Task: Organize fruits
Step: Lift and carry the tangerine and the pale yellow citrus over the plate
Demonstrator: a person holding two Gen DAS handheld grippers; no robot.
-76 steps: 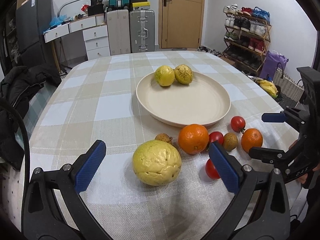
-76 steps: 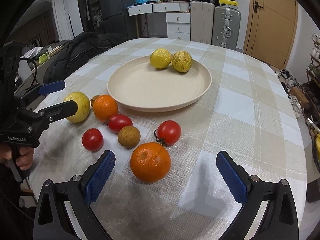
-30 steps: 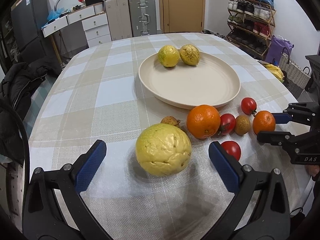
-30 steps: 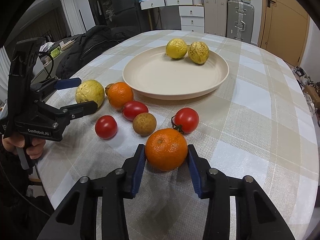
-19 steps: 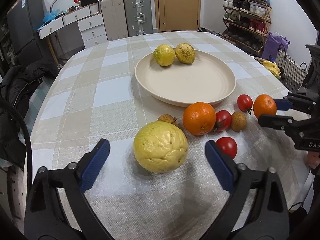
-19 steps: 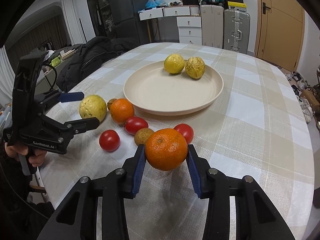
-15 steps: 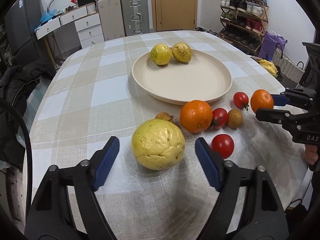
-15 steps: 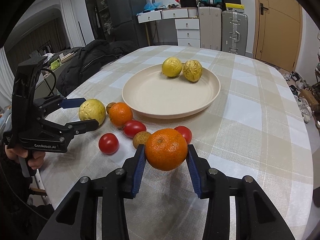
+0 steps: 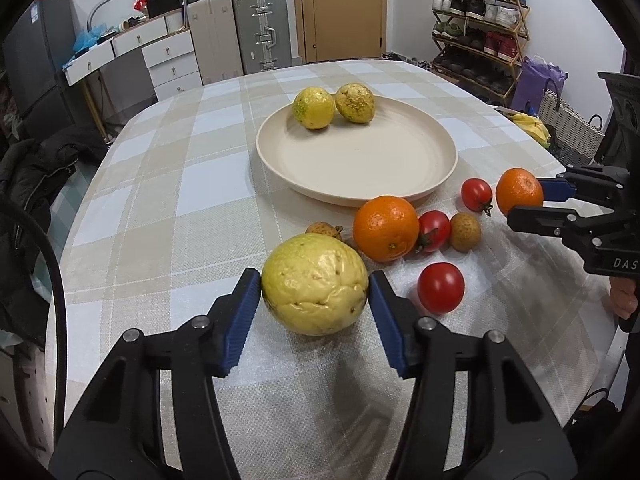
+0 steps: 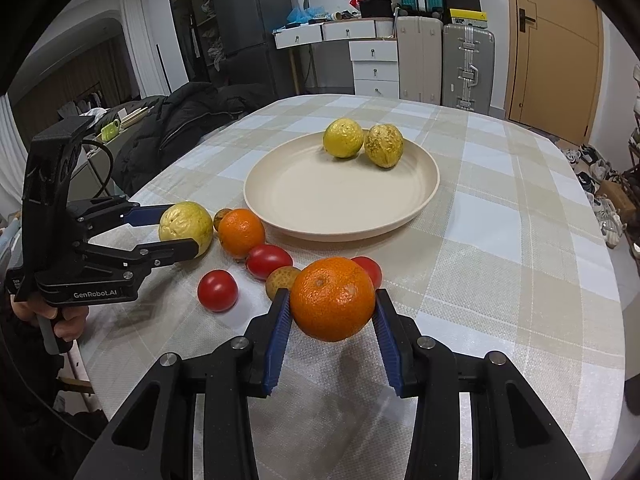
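Note:
My left gripper (image 9: 314, 294) is shut on a large bumpy yellow fruit (image 9: 315, 284) that rests on the checked tablecloth; it also shows in the right wrist view (image 10: 186, 227). My right gripper (image 10: 331, 314) is shut on a small orange (image 10: 333, 298) and holds it above the cloth; the orange also shows in the left wrist view (image 9: 519, 191). A cream plate (image 9: 360, 160) holds two yellow fruits (image 9: 314, 107) at its far side. A bigger orange (image 9: 386, 227), three red tomatoes (image 9: 441, 287) and two small brown fruits (image 9: 465, 231) lie in front of the plate.
The table edge runs close on the right (image 9: 600, 320) and near side. Around the table are a dark jacket on a chair (image 10: 188, 120), drawers and suitcases (image 9: 256, 36), a shoe rack (image 9: 480, 56) and a basket (image 9: 568, 132).
My left gripper has closed from wide open onto the large yellow fruit. My right gripper has closed on the small orange, lifted it off the cloth and carried it toward the plate.

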